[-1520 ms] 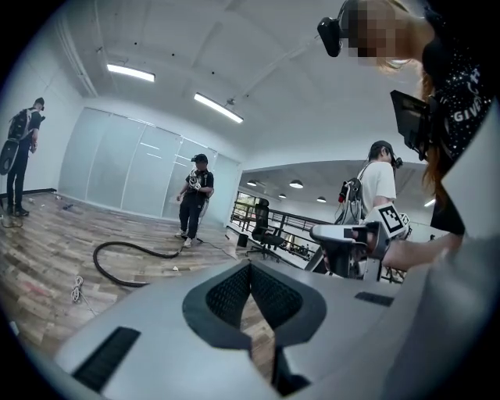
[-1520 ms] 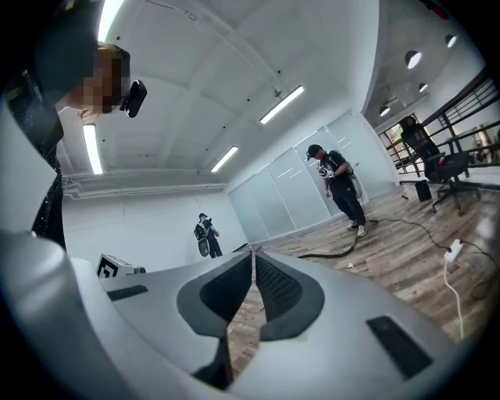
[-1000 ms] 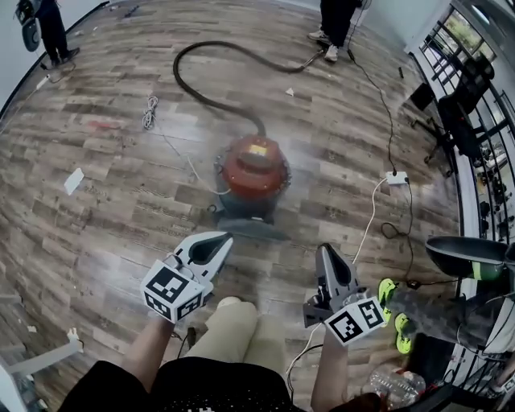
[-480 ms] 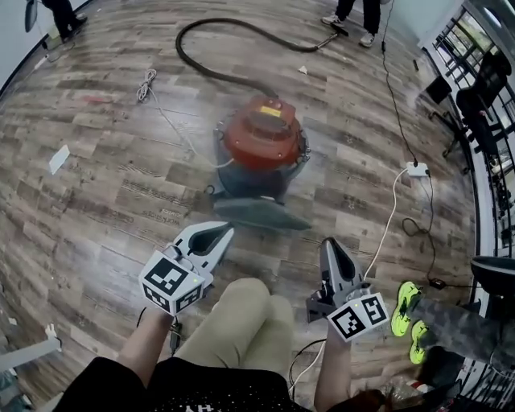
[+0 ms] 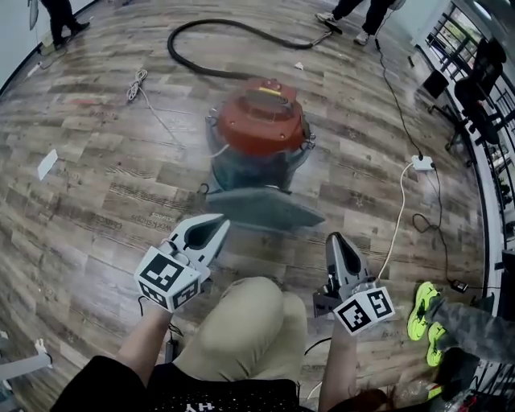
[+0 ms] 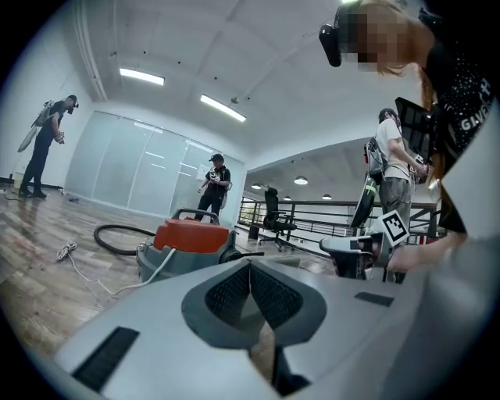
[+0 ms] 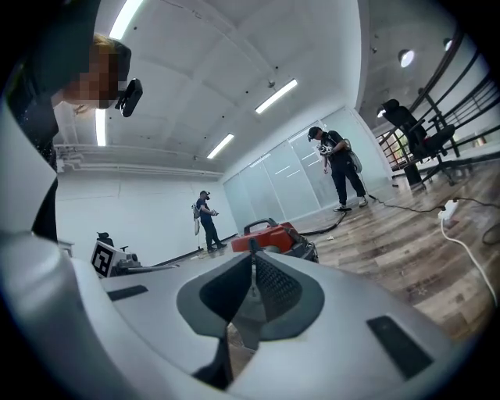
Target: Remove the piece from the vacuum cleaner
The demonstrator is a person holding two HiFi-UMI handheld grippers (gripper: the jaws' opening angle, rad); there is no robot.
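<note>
A canister vacuum cleaner [image 5: 260,133] with a red lid and grey body stands on the wooden floor ahead of me, also in the left gripper view [image 6: 187,241] and the right gripper view [image 7: 273,235]. Its black hose [image 5: 217,48] curls away behind it. A flat grey piece [image 5: 261,209] lies at its near side. My left gripper [image 5: 219,222] is shut and empty, just short of that piece on the left. My right gripper [image 5: 333,239] is shut and empty, to the piece's right. Both hover above my knee.
A white cable [image 5: 396,221] runs to a power strip [image 5: 422,163] at the right. A cord coil [image 5: 135,85] and a white scrap [image 5: 47,164] lie on the left. People stand at the far end [image 5: 354,12]. Black office chairs [image 5: 471,88] and a railing line the right side.
The view has closed in on the vacuum cleaner, which now sits nearer and larger. Both grippers stayed shut and kept their places before me.
</note>
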